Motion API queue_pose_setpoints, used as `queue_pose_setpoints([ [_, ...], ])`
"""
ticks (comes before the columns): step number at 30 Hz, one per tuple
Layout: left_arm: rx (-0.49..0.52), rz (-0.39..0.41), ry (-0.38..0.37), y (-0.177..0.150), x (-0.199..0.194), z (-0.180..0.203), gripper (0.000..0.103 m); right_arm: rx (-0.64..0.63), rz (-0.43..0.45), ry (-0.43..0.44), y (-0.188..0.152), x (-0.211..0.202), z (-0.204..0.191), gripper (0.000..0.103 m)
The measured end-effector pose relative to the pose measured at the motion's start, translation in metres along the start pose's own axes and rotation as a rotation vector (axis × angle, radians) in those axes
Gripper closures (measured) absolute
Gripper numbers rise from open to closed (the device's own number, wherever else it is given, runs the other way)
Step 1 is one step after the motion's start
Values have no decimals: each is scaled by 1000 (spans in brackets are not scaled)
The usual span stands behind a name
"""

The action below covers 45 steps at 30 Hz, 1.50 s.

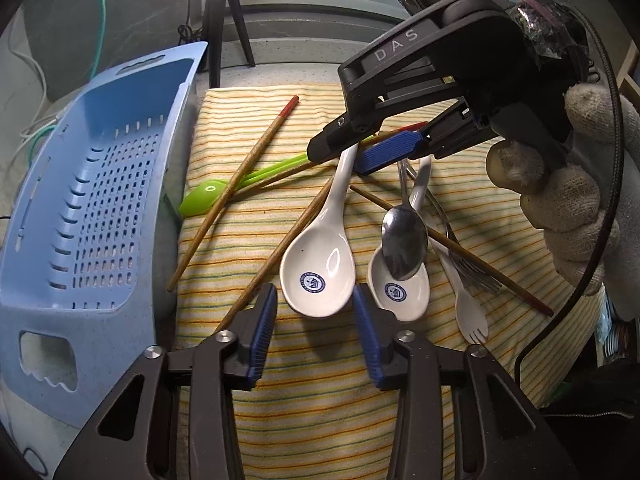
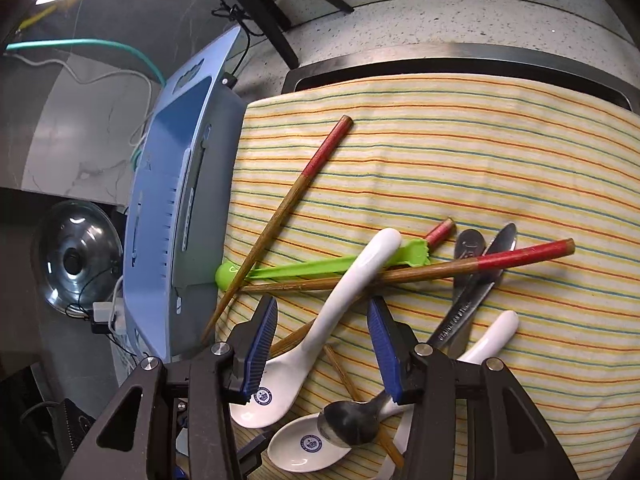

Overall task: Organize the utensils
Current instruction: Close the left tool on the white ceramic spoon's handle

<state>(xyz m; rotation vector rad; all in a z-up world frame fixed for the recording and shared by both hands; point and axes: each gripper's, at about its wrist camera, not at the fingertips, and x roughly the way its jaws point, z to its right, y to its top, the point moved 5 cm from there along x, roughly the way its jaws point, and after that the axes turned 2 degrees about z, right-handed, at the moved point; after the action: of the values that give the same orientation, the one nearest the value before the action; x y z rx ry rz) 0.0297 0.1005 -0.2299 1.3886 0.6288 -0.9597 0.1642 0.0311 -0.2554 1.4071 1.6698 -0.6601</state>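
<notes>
Two white ceramic soup spoons with blue crests lie in a jumble of utensils on the yellow striped cloth (image 1: 320,420) that covers the worktop, and both grippers have come to the larger ceramic spoon (image 1: 320,264). The left gripper (image 1: 315,312) stands with its fingers apart either side of that spoon's bowl, pads not yet pressing, probably to steady or lift the heavy end. The right gripper (image 2: 322,344) straddles the same spoon's handle with its fingers likewise apart and nothing clamped; taking the handle makes sense because it rides on top of the red-tipped wooden chopsticks (image 2: 400,276) and the lime-green plastic spoon (image 2: 320,268). The smaller ceramic spoon (image 1: 400,292) carries a steel spoon (image 1: 404,240) in its bowl, with a white plastic fork (image 1: 468,308) just beside it. Alongside the cloth stands the empty pale-blue perforated plastic basket (image 1: 100,208), most likely the destination, so nothing looks sorted yet.
</notes>
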Motion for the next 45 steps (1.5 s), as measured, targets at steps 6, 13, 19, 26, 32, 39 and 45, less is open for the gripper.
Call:
queue_pose_setpoints([
  [6, -10, -1, -2, 2, 5, -1, 68, -1, -9, -11, 0, 1, 2, 73],
  [13, -24, 16, -9, 4, 3, -1, 69, 24, -21, 3, 0, 2, 6, 85],
  [19, -30, 38, -31, 4, -3, 3, 72, 13, -20, 15, -3, -4, 0, 92],
  [26, -20, 30, -33, 3, 3, 2, 72, -5, -25, 12, -1, 1, -3, 89],
  [32, 1, 30, -26, 5, 3, 5, 72, 3, -21, -18, 5, 5, -6, 77],
  [39, -6, 19, -24, 5, 11, 3, 71, 24, -34, -15, -1, 11, -8, 91],
  [45, 0, 40, -32, 6, 6, 5, 72, 49, -27, 9, -2, 4, -6, 92],
])
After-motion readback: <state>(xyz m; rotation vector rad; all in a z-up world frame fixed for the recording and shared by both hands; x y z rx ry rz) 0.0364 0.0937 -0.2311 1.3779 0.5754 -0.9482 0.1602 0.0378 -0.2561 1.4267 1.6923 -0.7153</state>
